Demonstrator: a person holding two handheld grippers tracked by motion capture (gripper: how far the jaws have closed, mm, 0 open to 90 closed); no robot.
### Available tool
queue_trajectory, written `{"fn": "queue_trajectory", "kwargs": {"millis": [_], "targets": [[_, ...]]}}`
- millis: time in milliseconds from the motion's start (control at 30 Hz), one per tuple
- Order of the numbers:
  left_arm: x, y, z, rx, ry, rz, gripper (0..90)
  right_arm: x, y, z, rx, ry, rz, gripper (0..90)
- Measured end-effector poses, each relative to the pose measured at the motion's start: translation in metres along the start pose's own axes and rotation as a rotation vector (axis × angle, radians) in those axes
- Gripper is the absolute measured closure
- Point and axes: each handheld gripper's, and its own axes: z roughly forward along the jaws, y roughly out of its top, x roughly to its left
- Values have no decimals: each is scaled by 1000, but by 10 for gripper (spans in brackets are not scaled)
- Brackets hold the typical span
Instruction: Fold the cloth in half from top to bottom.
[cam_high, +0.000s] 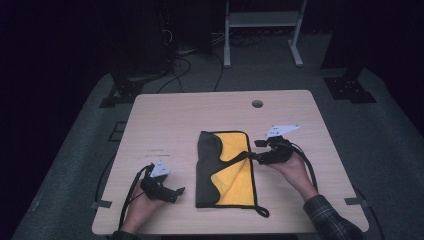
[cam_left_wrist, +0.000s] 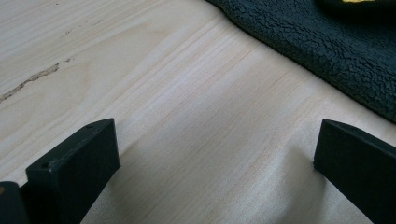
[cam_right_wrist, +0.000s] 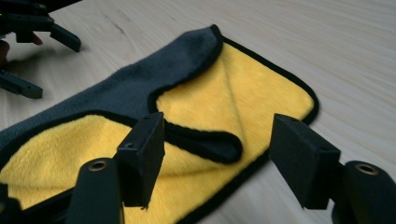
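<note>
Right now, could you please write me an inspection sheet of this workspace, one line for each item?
Surface: light wooden table, with a round hole near the far edge.
Job's things: yellow and grey cloth, partly folded, lying flat at the middle.
Clutter: nothing seen on the table.
Grippers: left gripper rests left of the cloth, jaws wide, nothing between them; right gripper is at the cloth's right edge, jaws apart around a folded corner, not pressing it.
Cables: one trails from each gripper; more lie on the floor beyond the table.
Surroundings: dark room, grey floor, white frame behind.
</note>
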Motion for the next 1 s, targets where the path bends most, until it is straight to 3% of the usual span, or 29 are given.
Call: {"fn": "queue_trajectory", "kwargs": {"millis": [567, 900, 1000], "targets": [[0, 0, 0, -1, 0, 0, 0, 31, 18, 70, 58, 76, -72, 423], [0, 0, 0, -1, 0, 0, 0, 43, 11, 99, 128, 67, -120, 520], [0, 0, 0, -1, 1, -1, 0, 45, 9, 102, 132, 36, -143, 652]]}}
